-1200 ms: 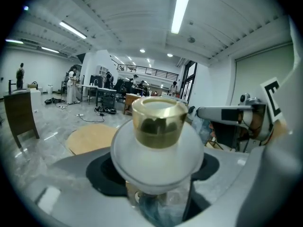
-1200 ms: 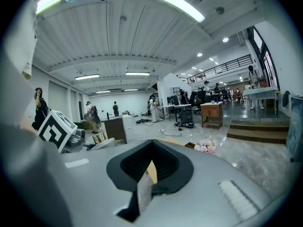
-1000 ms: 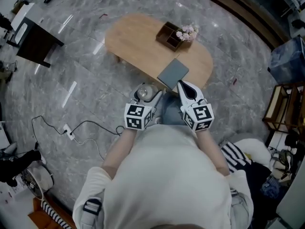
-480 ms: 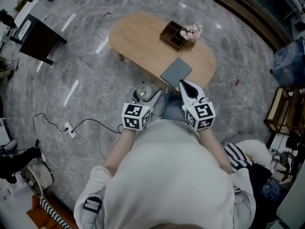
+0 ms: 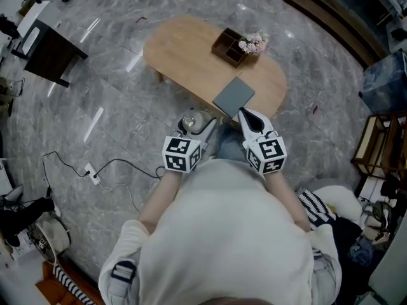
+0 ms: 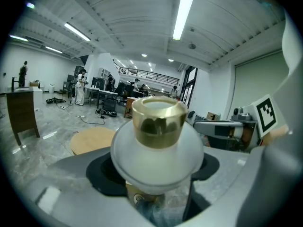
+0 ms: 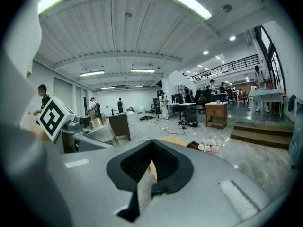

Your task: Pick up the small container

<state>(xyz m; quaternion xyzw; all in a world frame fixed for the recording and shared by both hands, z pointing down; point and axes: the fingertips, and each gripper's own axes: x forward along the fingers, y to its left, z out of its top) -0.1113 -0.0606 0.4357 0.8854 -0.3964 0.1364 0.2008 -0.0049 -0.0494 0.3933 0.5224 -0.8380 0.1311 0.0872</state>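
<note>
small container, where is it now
The small container is clamped in the left gripper, left of centre in the head view, near the wooden table's edge.

small container [image 6: 157,157]: 1 | oval table [image 5: 184,49]: 1 | wooden box [image 5: 227,47]: 1 | grey pad [image 5: 233,96]: 1 | flower bunch [image 5: 252,42]: 1

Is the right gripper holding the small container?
No, the right gripper has its jaws together with nothing between them, while the small container with the gold neck sits clamped in the left gripper.
</note>
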